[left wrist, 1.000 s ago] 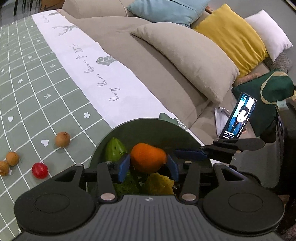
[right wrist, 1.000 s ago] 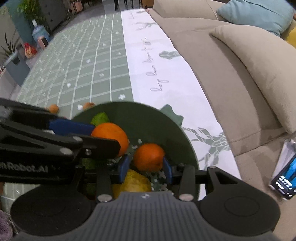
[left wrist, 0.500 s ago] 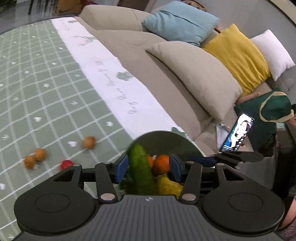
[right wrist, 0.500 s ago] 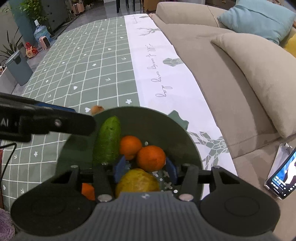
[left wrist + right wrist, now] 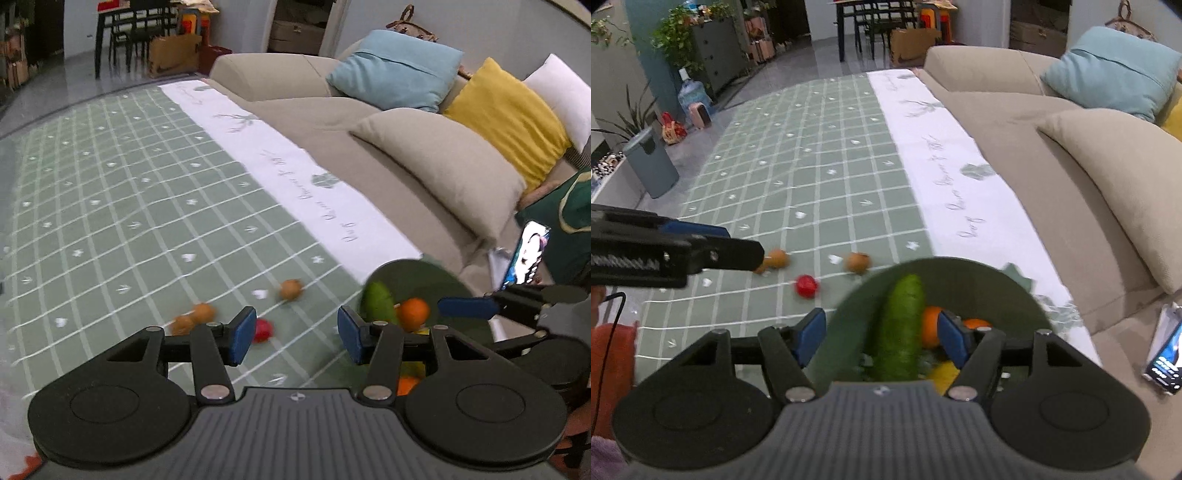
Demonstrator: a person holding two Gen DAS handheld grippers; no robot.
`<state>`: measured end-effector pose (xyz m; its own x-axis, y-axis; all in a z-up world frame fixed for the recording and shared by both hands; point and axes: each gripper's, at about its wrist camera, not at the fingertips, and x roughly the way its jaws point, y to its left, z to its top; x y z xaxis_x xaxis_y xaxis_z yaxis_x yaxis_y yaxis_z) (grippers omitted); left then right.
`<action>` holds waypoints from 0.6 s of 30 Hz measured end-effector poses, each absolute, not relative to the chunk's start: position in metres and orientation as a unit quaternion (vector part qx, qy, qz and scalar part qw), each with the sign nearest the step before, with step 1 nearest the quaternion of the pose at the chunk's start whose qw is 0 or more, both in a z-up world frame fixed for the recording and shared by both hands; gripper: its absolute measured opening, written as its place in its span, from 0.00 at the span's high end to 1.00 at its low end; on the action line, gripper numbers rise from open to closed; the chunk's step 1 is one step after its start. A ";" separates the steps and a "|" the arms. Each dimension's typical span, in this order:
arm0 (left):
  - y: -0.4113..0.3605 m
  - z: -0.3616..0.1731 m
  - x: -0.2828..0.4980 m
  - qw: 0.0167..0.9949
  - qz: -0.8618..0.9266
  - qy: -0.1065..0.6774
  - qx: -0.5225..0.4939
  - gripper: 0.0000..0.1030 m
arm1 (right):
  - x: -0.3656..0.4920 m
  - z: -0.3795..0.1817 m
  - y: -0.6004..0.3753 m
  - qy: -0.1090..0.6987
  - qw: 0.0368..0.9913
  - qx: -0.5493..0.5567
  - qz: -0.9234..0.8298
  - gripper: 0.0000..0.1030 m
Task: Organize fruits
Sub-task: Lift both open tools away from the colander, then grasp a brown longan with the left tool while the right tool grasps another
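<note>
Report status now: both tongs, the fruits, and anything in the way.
Left tongs open, empty. Right tongs open over green bowl. Red fruit on the cloth, outside it. Path clear.

A beige fabric sofa point(image 5: 332, 122) fills the right, bearing a light-blue square cushion point(image 5: 395, 70), a mustard-yellow cushion point(image 5: 506, 118) and a lit smartphone point(image 5: 1163, 354) at lower right.

I'm working in a home living room: a beige sofa point(image 5: 1052, 122) with cushions point(image 5: 397, 70), a green checked mat point(image 5: 812, 177) on the floor, potted plants point(image 5: 676, 40) by a cabinet point(image 5: 716, 55), and a dining table point(image 5: 875, 7) with chairs behind.
</note>
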<state>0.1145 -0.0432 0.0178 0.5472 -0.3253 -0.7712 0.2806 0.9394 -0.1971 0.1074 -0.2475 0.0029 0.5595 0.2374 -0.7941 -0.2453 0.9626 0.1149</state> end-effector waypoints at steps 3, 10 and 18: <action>-0.027 0.011 0.110 0.880 -0.163 0.447 -0.023 0.42 | 0.103 0.002 -0.229 0.435 0.886 -0.012 0.157 0.38; 0.004 -0.001 0.109 0.882 -0.150 0.444 -0.037 0.42 | 0.112 -0.008 -0.194 0.434 0.878 -0.052 0.197 0.46; 0.024 -0.022 0.122 0.880 -0.134 0.452 -0.051 0.42 | 0.143 -0.023 -0.182 0.455 0.864 -0.074 0.202 0.55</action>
<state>0.1220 0.0237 -0.0218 0.5556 -0.2817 -0.7822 0.1896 0.9590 -0.2107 0.1429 -0.1818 -0.0226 0.5042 0.2821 -0.8162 -0.4162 0.9075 0.0565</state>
